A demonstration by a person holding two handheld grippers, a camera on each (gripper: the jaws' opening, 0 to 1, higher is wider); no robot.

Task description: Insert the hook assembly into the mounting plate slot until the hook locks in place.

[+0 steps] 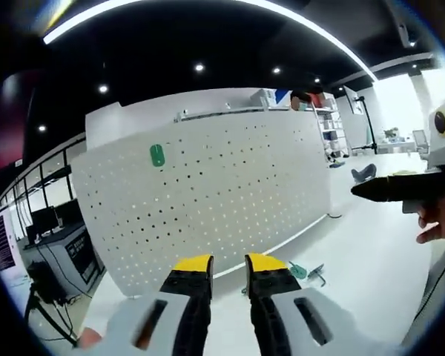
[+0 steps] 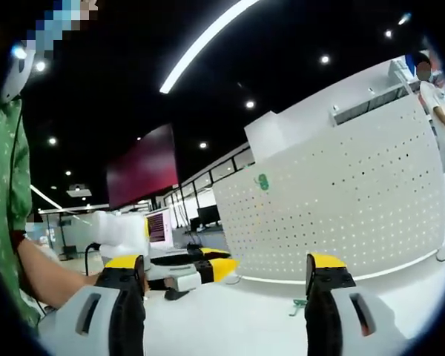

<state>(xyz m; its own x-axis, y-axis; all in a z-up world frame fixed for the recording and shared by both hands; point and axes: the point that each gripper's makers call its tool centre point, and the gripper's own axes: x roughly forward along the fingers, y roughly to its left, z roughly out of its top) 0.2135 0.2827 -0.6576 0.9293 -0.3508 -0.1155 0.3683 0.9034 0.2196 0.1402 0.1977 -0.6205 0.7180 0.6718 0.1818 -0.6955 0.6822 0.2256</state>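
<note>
A white perforated mounting plate (image 1: pixel 230 185) stands upright on the white table, with a green hook piece (image 1: pixel 157 154) fixed near its upper left. A second green hook assembly (image 1: pixel 305 272) with a metal hook lies on the table in front of the plate. My left gripper (image 1: pixel 228 263) points at the plate, its yellow-tipped jaws a narrow gap apart with nothing between them. The right gripper (image 1: pixel 382 190) enters from the right, held by a hand. In the right gripper view my right gripper (image 2: pixel 224 265) is wide open and empty, facing the plate (image 2: pixel 341 200), the mounted piece (image 2: pixel 262 182), the loose hook (image 2: pixel 300 305) and the left gripper (image 2: pixel 196 273).
The white table (image 1: pixel 356 274) runs from the plate's foot toward me. A green-sleeved arm (image 2: pixel 15 222) fills the left of the right gripper view. Desks with monitors (image 1: pixel 48 222) stand behind the plate, shelving (image 1: pixel 330 126) at its right, and a person (image 2: pixel 434 93) beside it.
</note>
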